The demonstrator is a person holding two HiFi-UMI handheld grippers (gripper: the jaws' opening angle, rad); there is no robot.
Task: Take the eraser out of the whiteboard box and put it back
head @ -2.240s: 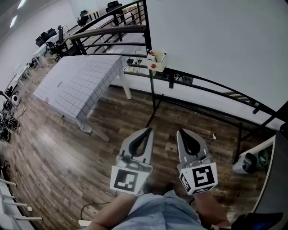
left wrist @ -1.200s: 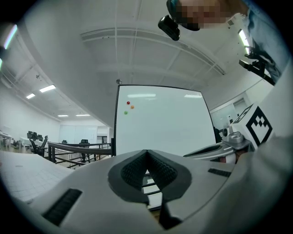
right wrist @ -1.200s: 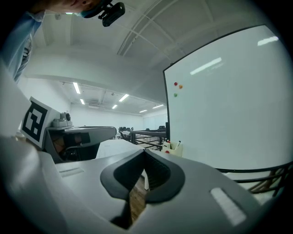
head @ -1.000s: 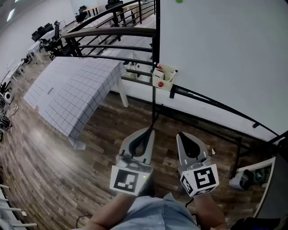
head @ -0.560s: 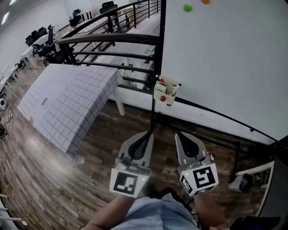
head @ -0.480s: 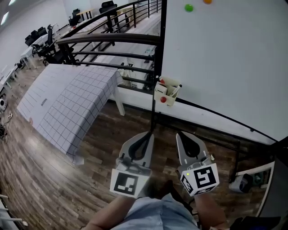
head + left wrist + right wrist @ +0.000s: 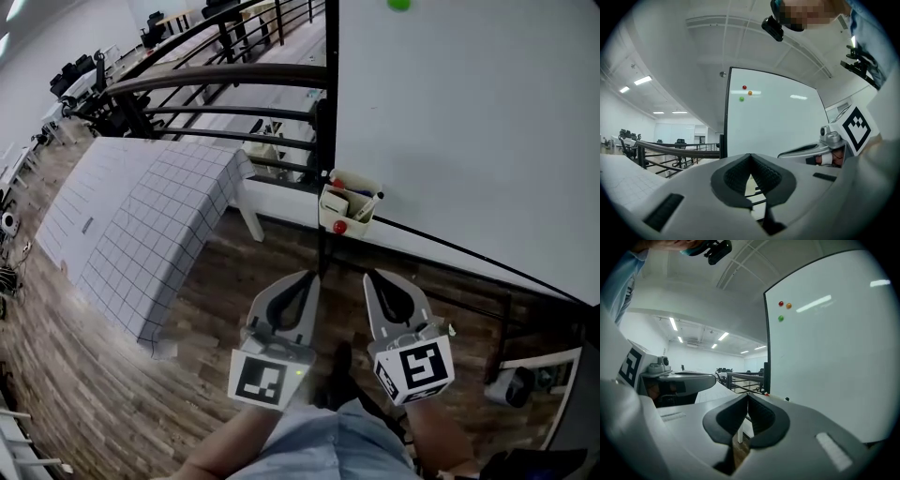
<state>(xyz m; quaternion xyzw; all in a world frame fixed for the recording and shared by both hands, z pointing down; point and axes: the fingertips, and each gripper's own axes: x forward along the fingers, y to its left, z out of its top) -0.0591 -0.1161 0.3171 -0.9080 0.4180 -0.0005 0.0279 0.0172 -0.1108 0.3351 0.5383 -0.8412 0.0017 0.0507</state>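
I've hardly begun: left gripper and right gripper, jaws closed and empty, are short of the box, so lifting the eraser out and returning it are both left.

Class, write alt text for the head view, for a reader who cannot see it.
The left gripper and right gripper, both shut and empty, point side by side toward a small box at the lower left corner of the whiteboard, short of it. A table under a grid-patterned cloth stands left on a wooden floor.
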